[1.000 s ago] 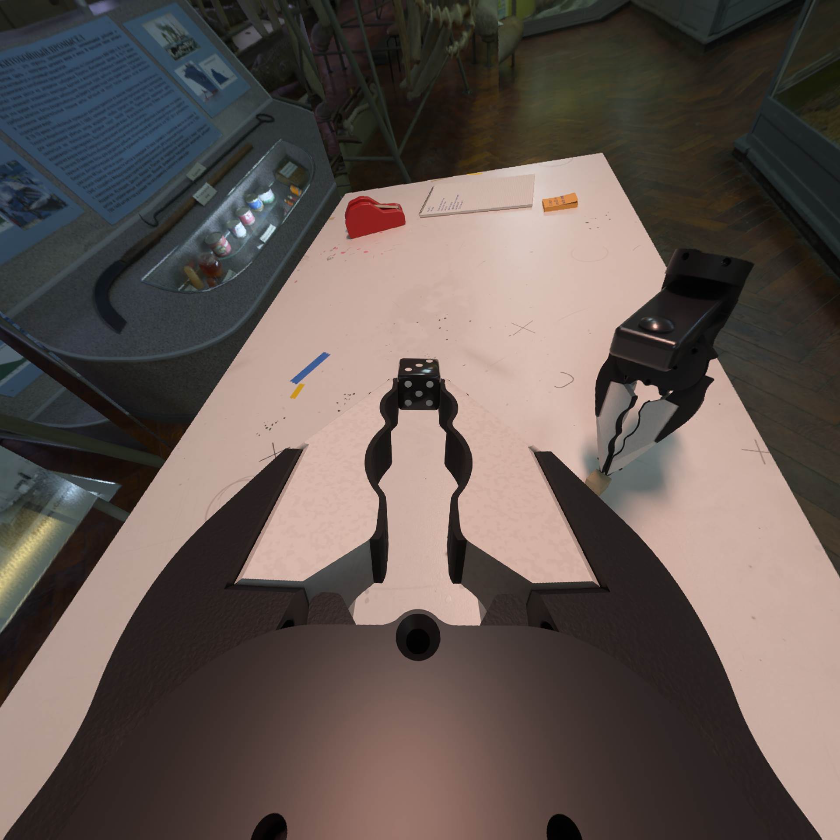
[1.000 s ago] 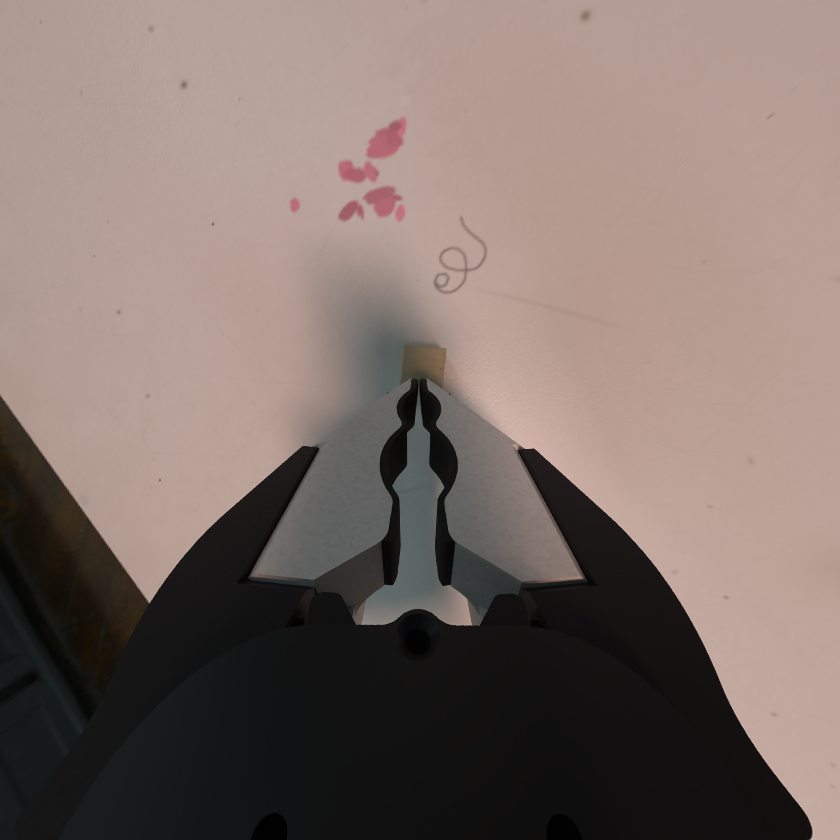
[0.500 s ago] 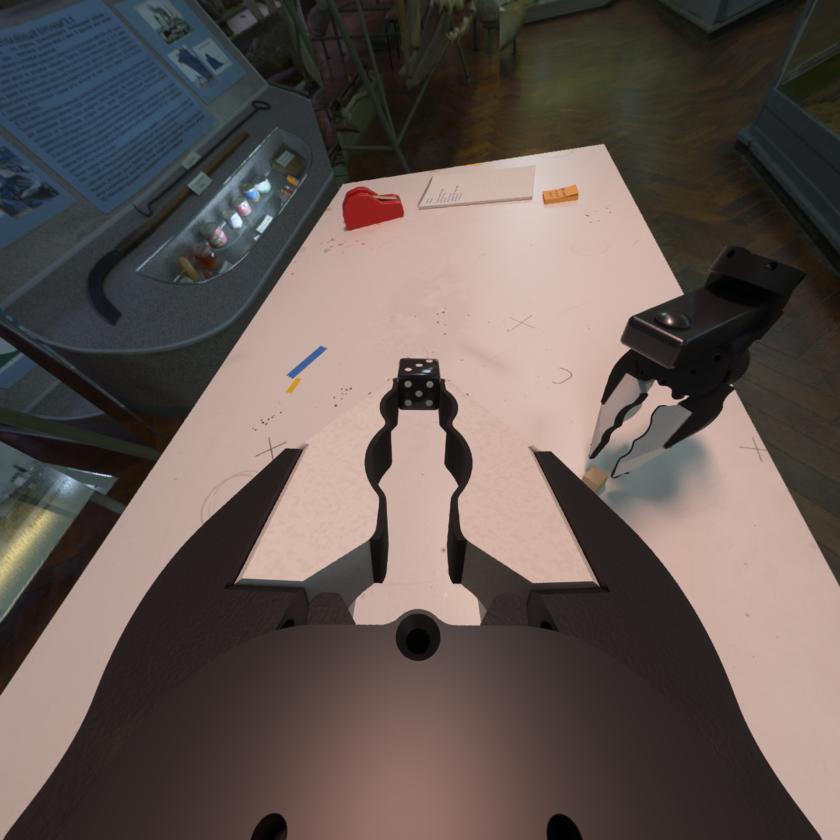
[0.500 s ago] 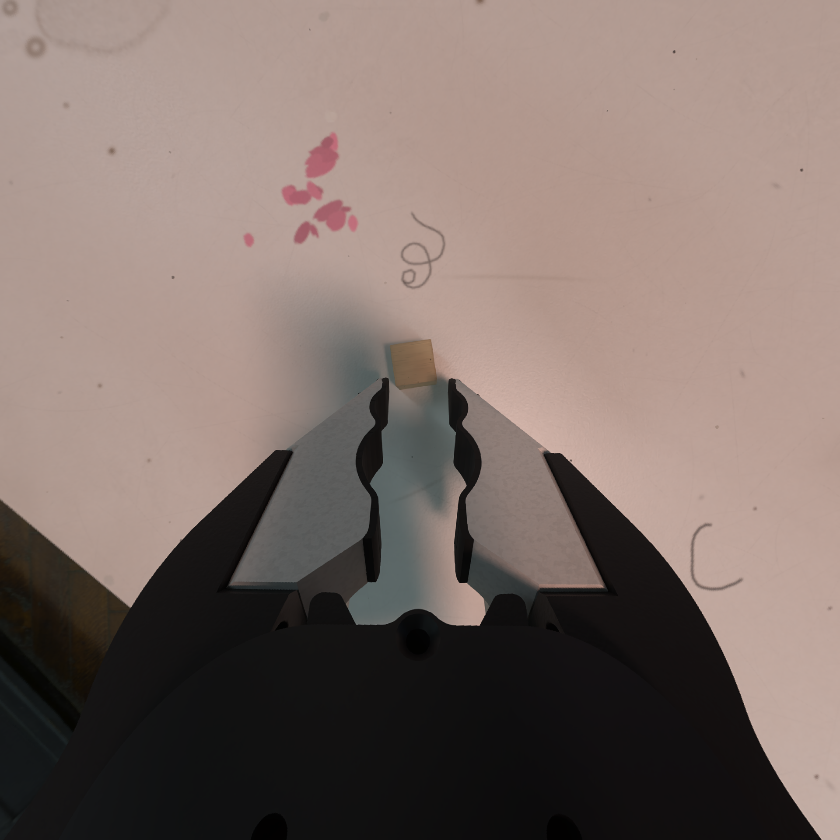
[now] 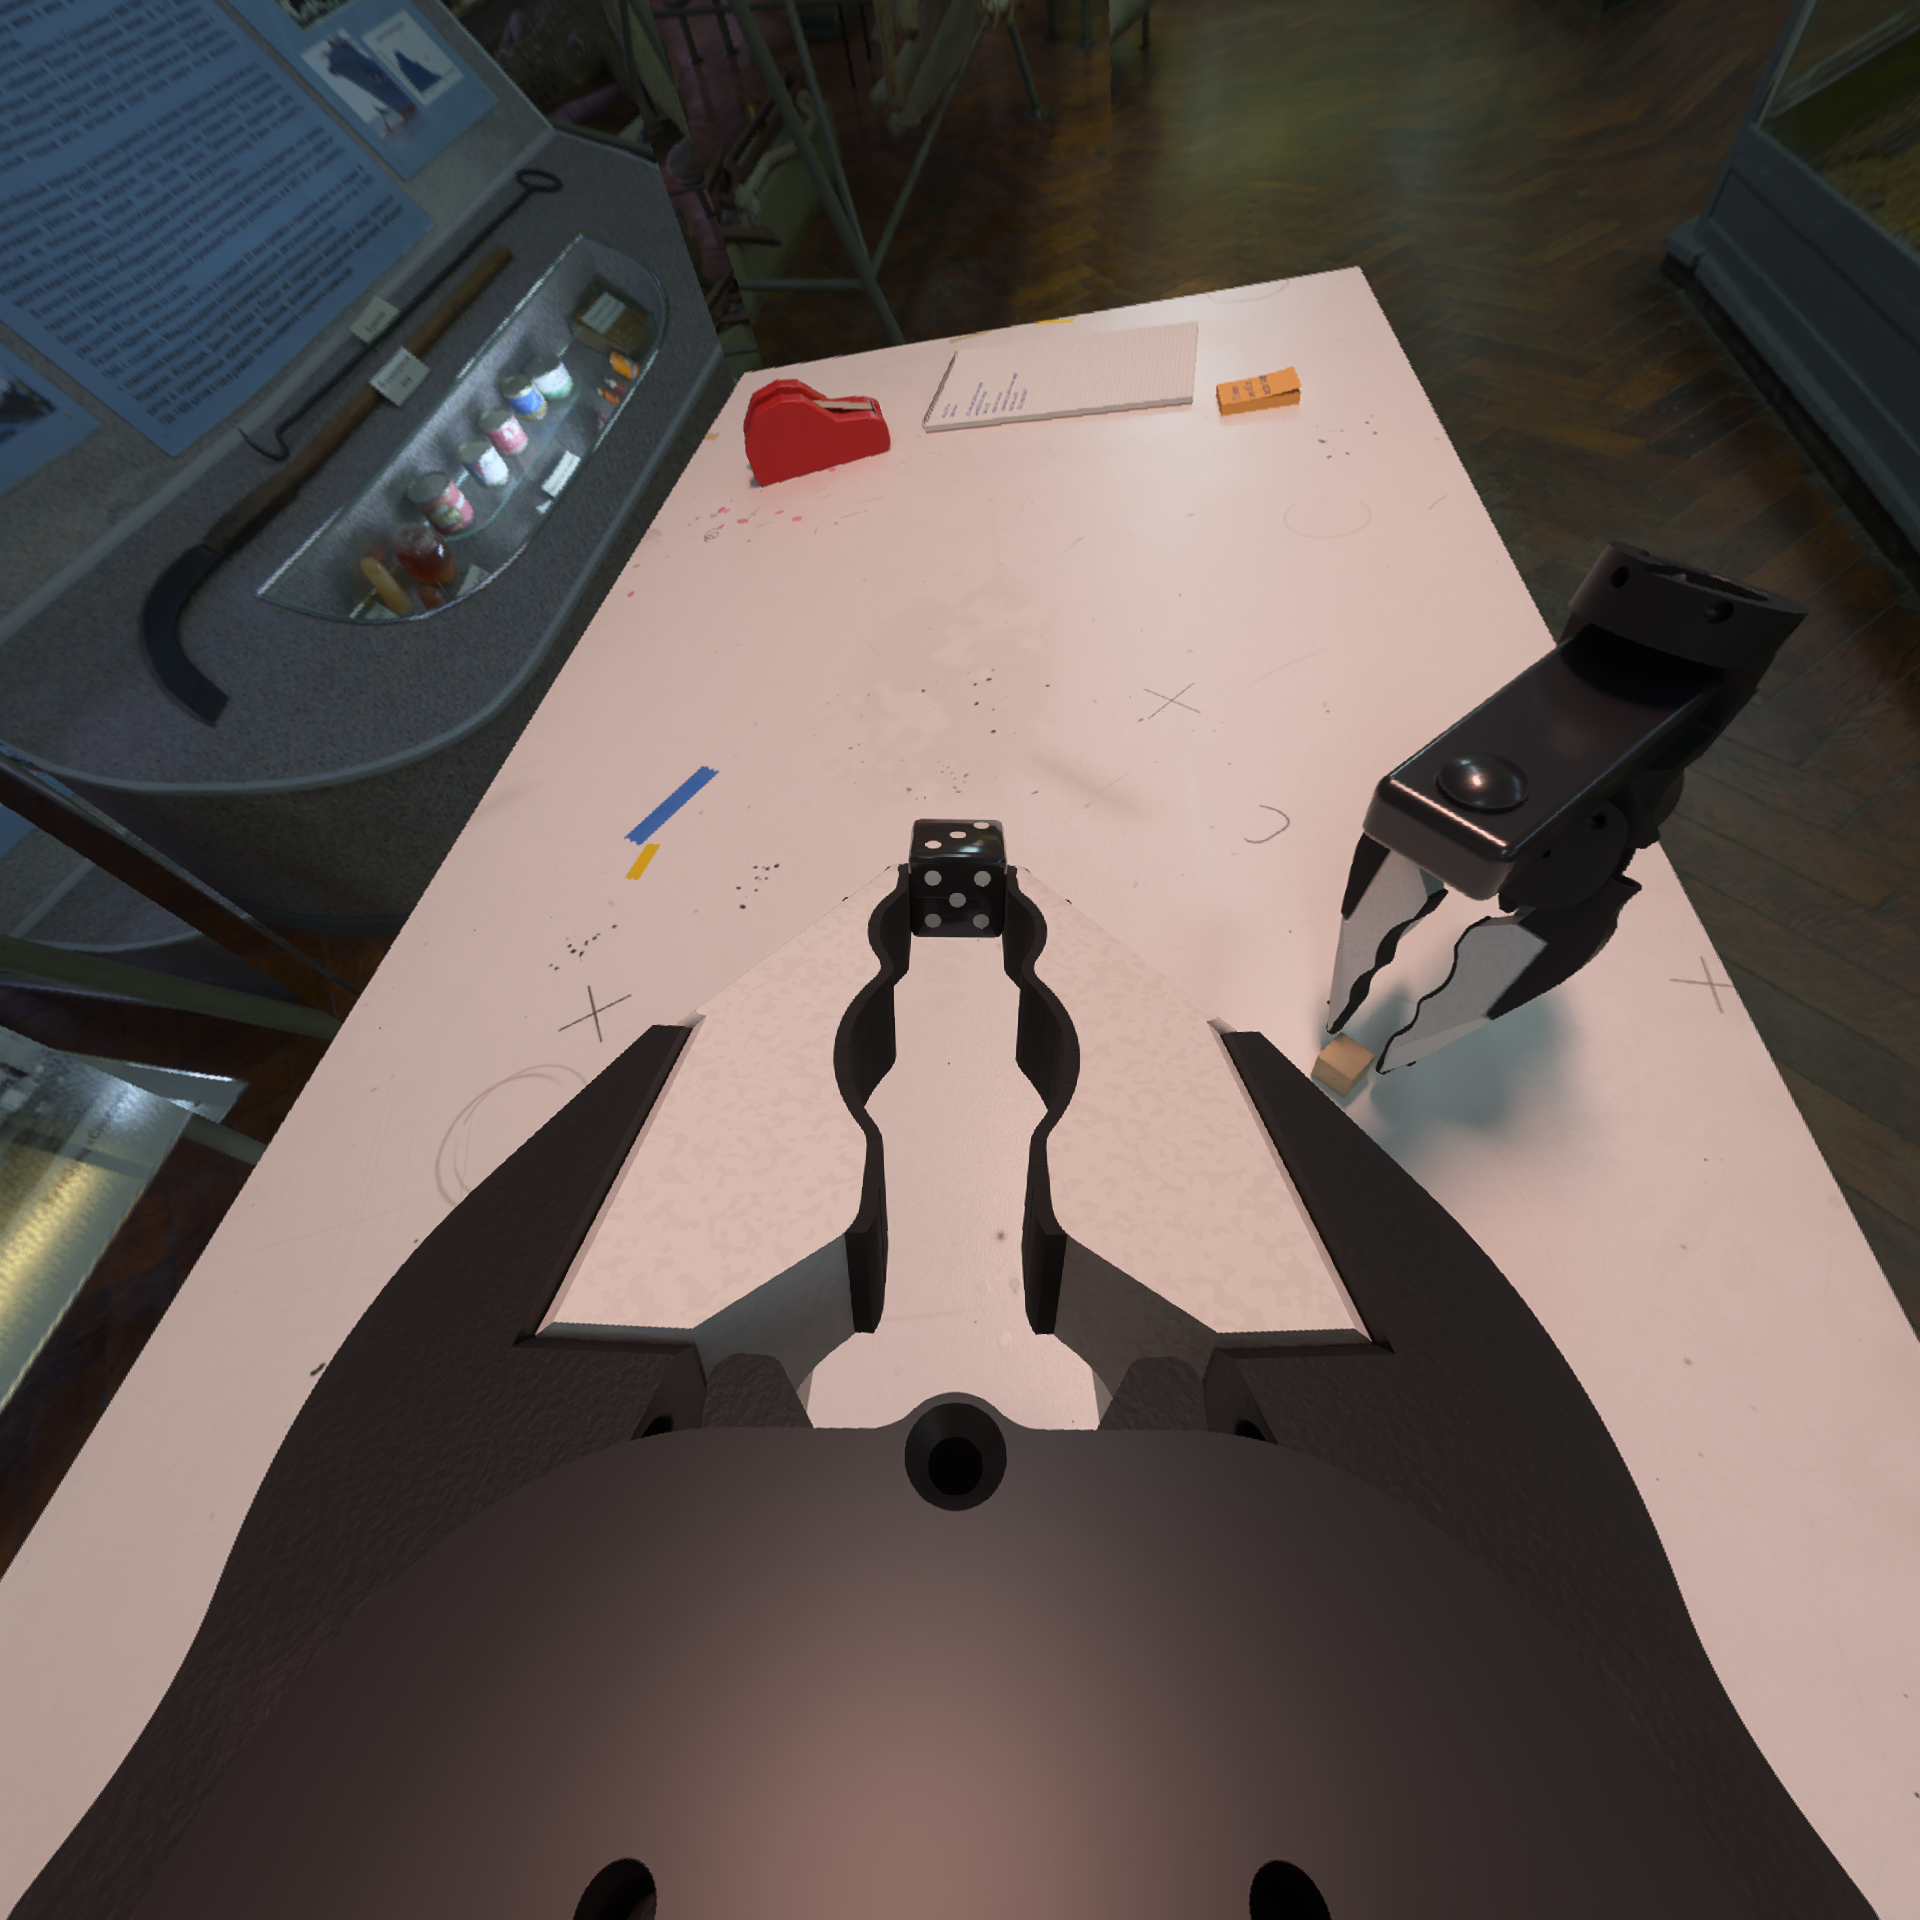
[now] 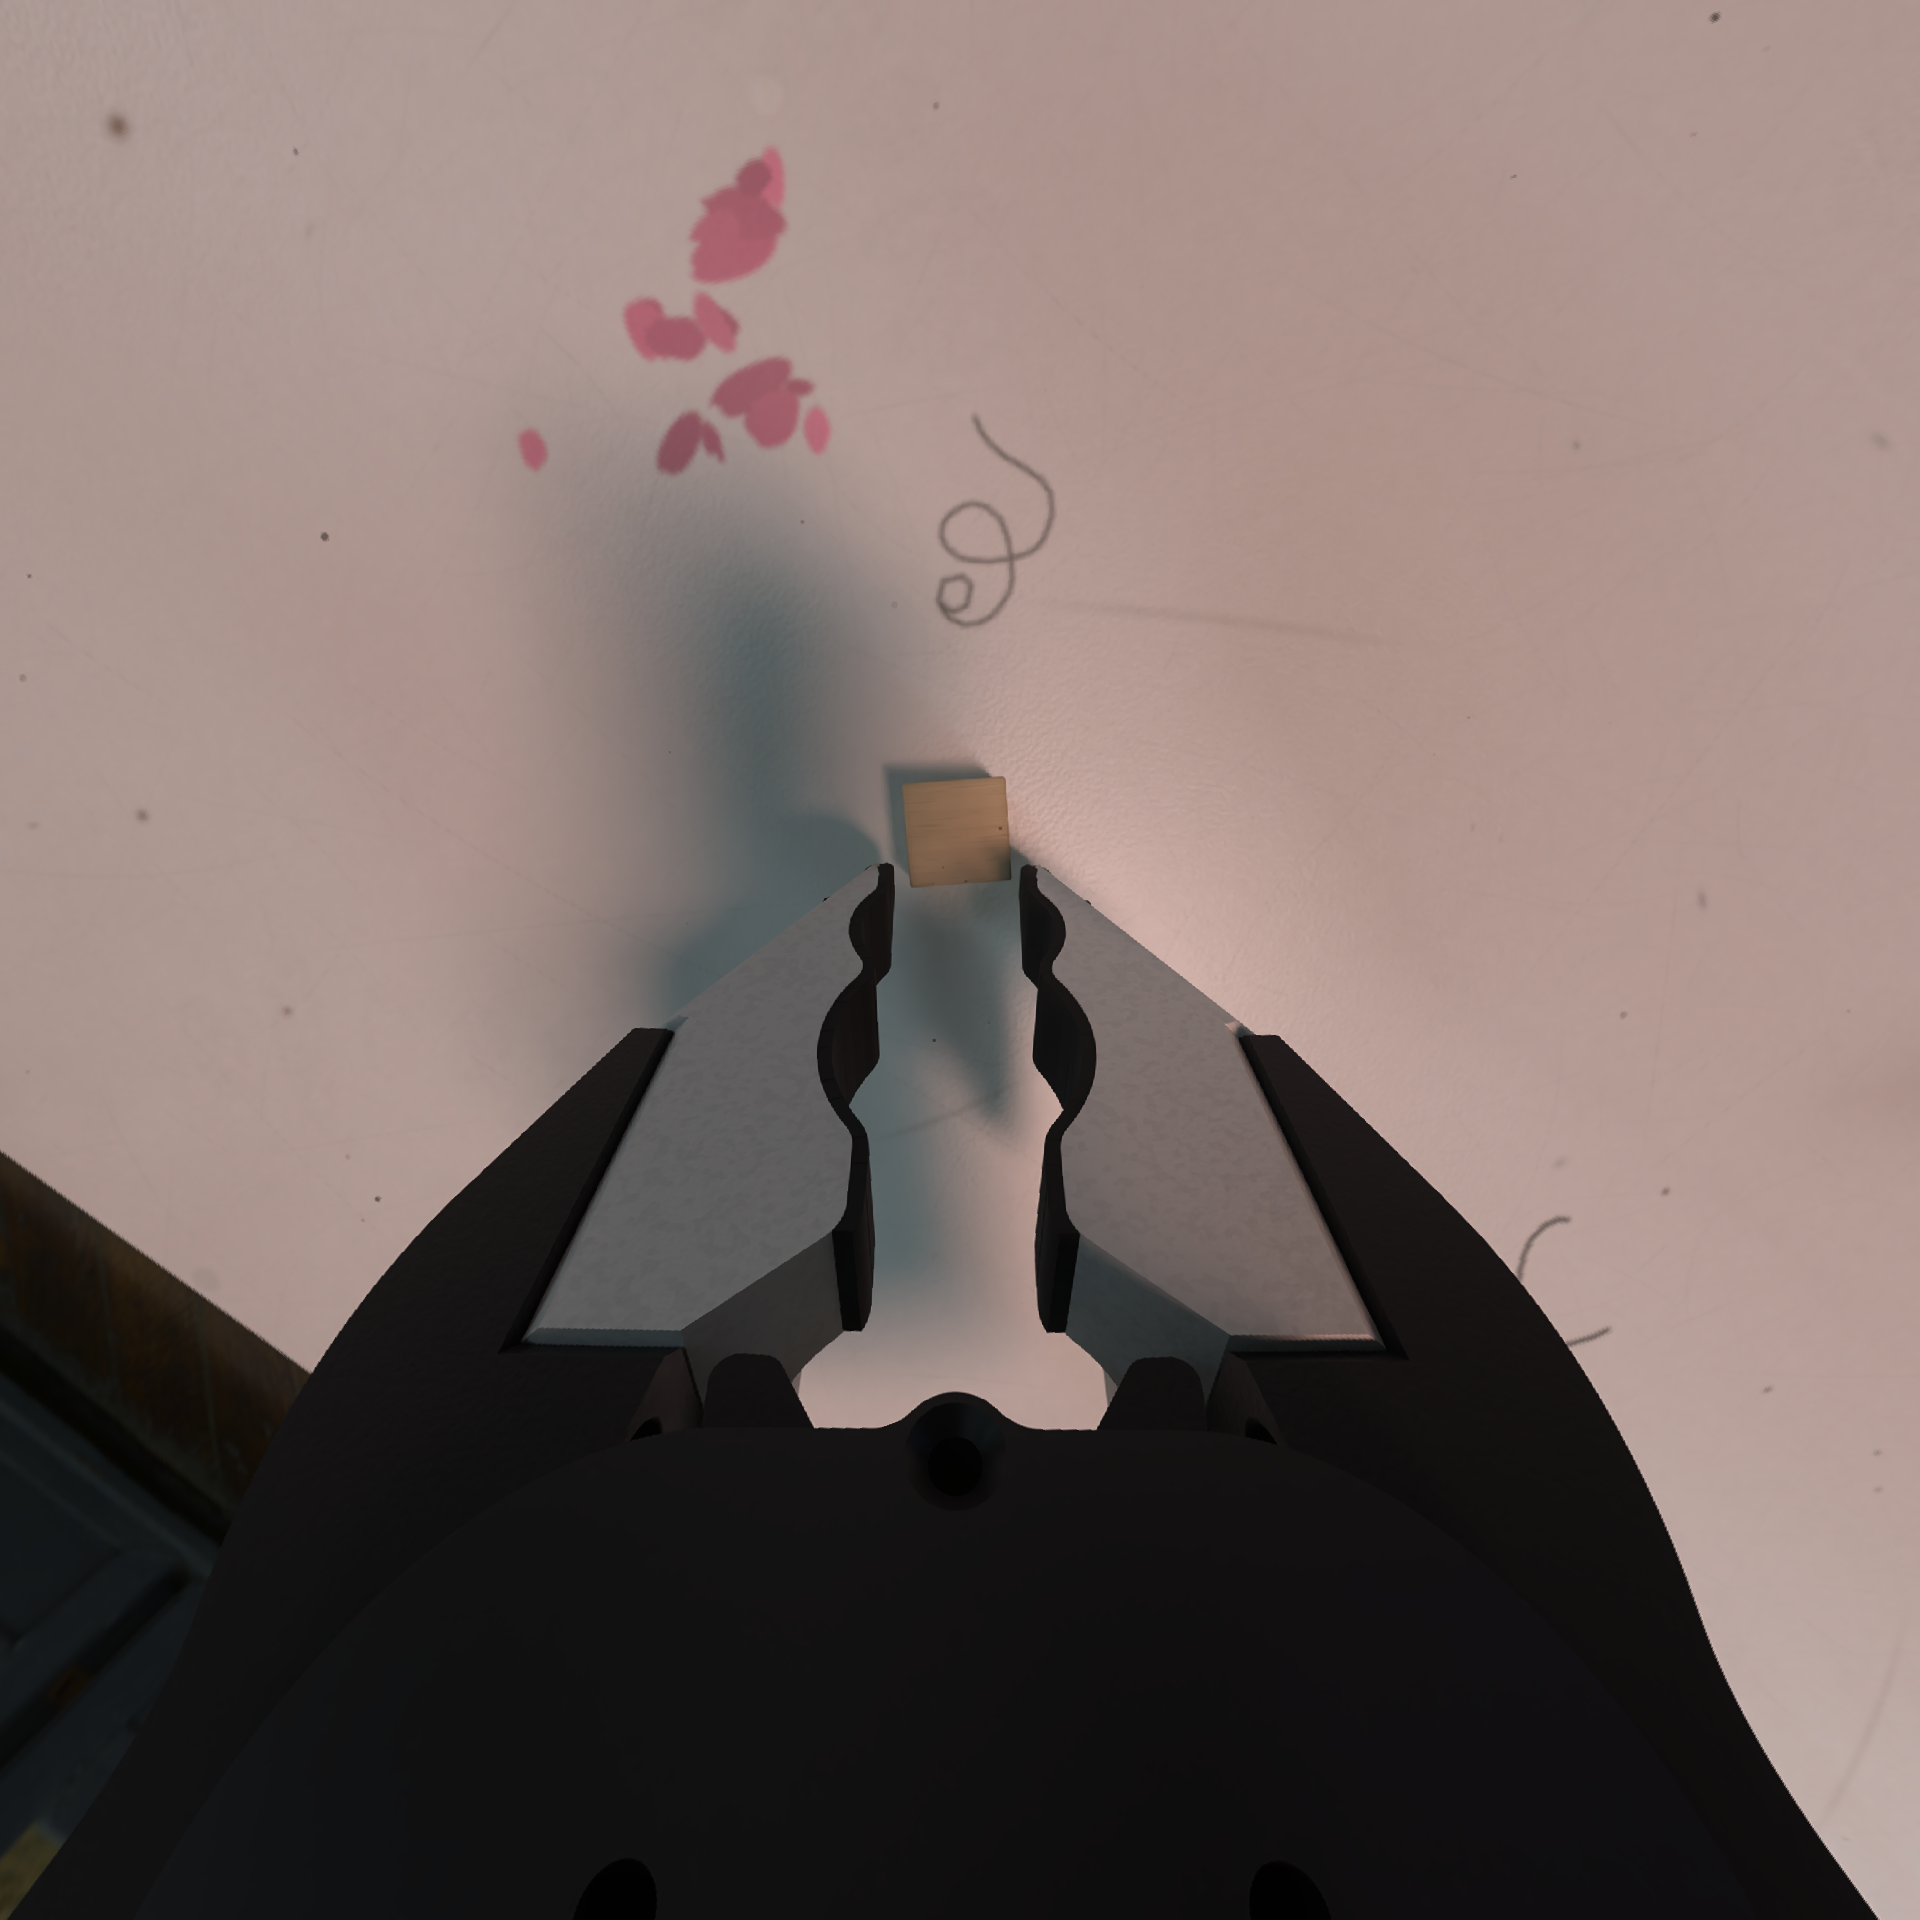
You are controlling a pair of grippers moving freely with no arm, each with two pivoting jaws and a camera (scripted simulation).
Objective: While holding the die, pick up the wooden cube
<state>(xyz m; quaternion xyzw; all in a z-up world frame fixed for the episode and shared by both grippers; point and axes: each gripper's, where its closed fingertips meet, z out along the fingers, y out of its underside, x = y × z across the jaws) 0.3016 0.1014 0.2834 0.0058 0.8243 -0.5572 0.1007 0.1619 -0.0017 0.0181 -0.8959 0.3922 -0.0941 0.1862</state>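
Between our left gripper's (image 5: 956, 883) jaws, closed on it at the tips, sits the black die (image 5: 956, 879), held above the middle of the pale counter (image 5: 1039, 582). Near the counter's right edge, our right gripper (image 6: 956, 878) tilts down with its jaws parted a little wider than the wooden cube (image 6: 954, 831), which lies on the counter just beyond the tips, not yet between them. We judge the grasp not yet made. The cube is small and light, so if we close without first advancing, the tips may only nudge it onward or pinch a corner and flick it toward the edge. Descending too steeply could jam the tips against the counter. At the far end lie a red tape dispenser (image 5: 816, 431), a notepad (image 5: 1070, 374) and an orange tag (image 5: 1257, 391).
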